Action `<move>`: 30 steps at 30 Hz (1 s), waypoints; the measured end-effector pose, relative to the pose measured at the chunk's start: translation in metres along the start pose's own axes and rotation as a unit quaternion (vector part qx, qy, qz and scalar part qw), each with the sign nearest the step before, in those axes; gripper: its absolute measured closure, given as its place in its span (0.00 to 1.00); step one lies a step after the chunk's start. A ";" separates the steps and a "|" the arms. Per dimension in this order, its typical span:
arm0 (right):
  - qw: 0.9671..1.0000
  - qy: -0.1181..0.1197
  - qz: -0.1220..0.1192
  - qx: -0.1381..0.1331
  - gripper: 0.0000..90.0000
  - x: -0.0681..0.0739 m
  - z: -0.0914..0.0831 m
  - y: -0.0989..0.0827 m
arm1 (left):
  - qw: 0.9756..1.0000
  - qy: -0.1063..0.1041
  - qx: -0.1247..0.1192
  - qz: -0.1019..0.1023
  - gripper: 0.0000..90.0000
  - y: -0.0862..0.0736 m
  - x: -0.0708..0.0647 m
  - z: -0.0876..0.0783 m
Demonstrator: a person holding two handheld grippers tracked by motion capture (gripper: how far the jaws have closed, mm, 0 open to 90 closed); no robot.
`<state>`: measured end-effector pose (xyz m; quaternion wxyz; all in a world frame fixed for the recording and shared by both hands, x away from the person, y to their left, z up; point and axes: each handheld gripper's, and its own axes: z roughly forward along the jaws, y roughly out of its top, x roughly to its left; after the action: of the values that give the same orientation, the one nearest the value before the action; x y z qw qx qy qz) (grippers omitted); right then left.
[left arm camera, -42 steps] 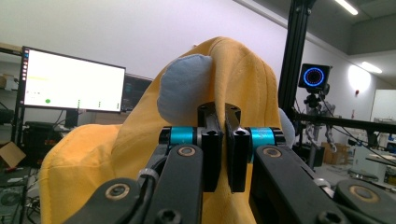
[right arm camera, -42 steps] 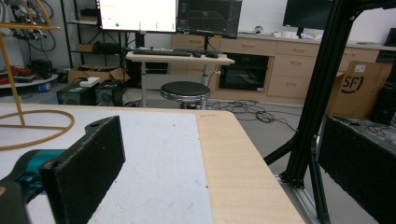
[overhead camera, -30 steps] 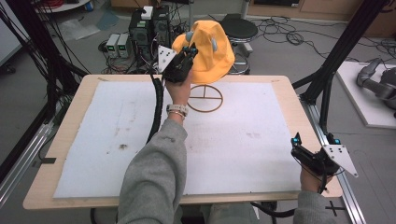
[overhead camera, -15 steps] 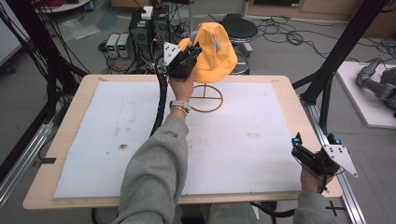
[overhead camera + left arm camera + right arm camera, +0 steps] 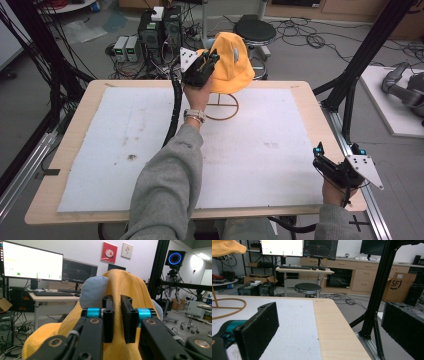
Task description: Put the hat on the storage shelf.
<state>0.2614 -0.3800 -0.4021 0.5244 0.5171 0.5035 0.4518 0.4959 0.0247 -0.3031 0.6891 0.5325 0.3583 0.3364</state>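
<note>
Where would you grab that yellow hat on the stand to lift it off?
Probably by a pinch of soft cloth near the crown of the yellow hat, coming from the person's side, as the left gripper does: it drapes loosely over the wooden stand, so fabric bunches easily there.

I see grey sleeves (image 5: 165,190) on both forearms, a pale watch (image 5: 194,115) on my left wrist, and two black grippers, left (image 5: 206,61) and right (image 5: 320,156), with cyan fittings, grey triangular plates and a thick black cable (image 5: 174,107).
</note>
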 end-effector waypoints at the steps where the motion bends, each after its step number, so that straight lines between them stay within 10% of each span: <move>1: 1.000 -0.001 0.000 0.000 0.01 0.000 0.000 0.000 | 1.000 0.001 -0.002 0.008 0.86 -0.001 -0.001 0.000; 19: 1.000 -0.009 -0.003 -0.005 0.01 0.001 -0.002 0.001 | 0.999 -0.003 -0.026 0.021 0.21 0.003 0.003 -0.012; 30: 1.000 -0.004 -0.009 -0.005 0.01 0.006 -0.003 0.002 | 0.998 -0.016 -0.036 0.050 0.02 0.012 0.009 -0.028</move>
<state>0.2594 -0.3739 -0.4004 0.5325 0.5118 0.5042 0.4475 0.4754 0.0489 -0.2973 0.6959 0.5299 0.3077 0.3746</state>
